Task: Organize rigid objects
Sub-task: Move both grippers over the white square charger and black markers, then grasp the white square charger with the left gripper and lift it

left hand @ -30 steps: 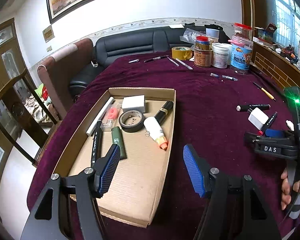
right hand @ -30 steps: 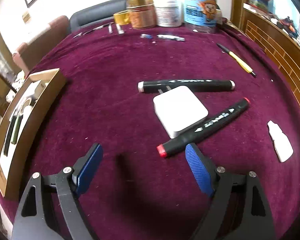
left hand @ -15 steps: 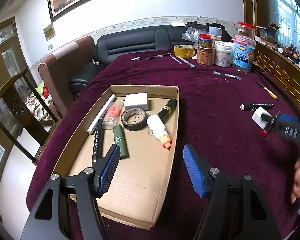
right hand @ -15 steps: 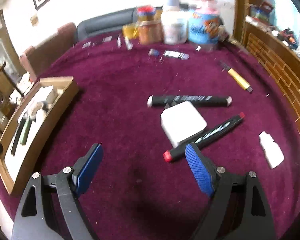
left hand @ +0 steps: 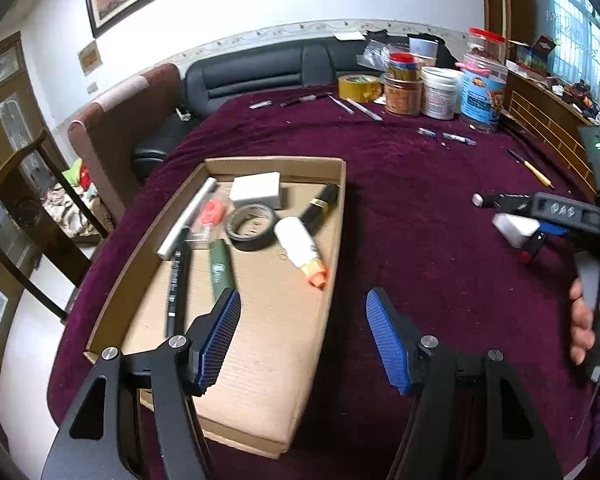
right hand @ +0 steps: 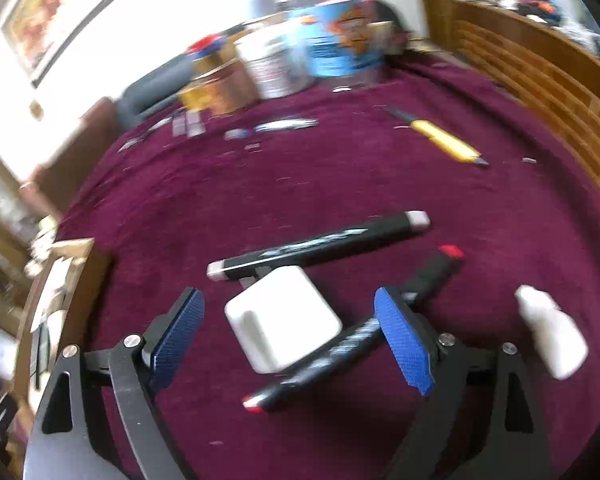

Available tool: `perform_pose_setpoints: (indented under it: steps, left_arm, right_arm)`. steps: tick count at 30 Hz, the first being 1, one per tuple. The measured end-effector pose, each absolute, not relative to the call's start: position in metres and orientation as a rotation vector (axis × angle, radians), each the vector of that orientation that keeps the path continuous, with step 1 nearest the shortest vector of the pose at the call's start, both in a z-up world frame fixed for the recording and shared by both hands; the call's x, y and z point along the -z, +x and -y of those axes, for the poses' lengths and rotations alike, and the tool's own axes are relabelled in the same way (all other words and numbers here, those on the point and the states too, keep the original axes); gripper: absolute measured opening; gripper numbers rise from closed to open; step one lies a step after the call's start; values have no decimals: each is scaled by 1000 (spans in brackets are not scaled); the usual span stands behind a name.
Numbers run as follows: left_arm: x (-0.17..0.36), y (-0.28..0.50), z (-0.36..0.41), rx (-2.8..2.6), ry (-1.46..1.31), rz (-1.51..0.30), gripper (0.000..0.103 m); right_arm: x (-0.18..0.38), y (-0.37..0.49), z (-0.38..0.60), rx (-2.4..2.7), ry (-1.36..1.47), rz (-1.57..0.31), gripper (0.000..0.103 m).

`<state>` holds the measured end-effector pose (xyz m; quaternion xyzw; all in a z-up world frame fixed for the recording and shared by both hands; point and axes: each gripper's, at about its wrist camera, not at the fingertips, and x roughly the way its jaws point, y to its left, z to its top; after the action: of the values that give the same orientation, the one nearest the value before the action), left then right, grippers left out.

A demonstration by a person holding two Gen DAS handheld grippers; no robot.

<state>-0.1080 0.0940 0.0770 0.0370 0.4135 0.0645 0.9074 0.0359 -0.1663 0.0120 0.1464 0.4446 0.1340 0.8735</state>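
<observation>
A cardboard tray (left hand: 332,216) lies on the purple cloth and holds a tape roll (left hand: 251,227), a white box (left hand: 256,189), a glue tube (left hand: 300,246), markers and a lipstick. My left gripper (left hand: 302,338) is open and empty over the tray's near right corner. My right gripper (right hand: 290,338) is open, its jaws on either side of a white charger block (right hand: 282,318). A red-tipped black marker (right hand: 352,340) lies against the block under the right jaw. A grey-tipped black marker (right hand: 320,246) lies just beyond. The right gripper also shows in the left wrist view (left hand: 540,220).
A small white bottle (right hand: 550,330) lies right of my right gripper. A yellow pen (right hand: 444,140) lies farther back. Jars, tubs and a yellow tape roll (left hand: 359,87) stand at the table's far edge. A wooden rail (right hand: 540,68) runs along the right. A sofa and chairs stand behind.
My right gripper has moved forward and down, so the white charger block now sits between its open jaws. The left gripper has stayed over the tray's corner.
</observation>
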Motion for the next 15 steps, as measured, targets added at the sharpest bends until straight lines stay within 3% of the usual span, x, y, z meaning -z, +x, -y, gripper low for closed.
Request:
perform_pose_setpoints:
  steps: [8,15]
  left_arm:
    - [-73,-96,-65,-19,91,-904,60]
    - [-63,-45,-10,105,124,-934,59]
  right_arm:
    - [-12,24,136,-740,341,-979,90]
    - [-22,29,191,-395,438,-835,90]
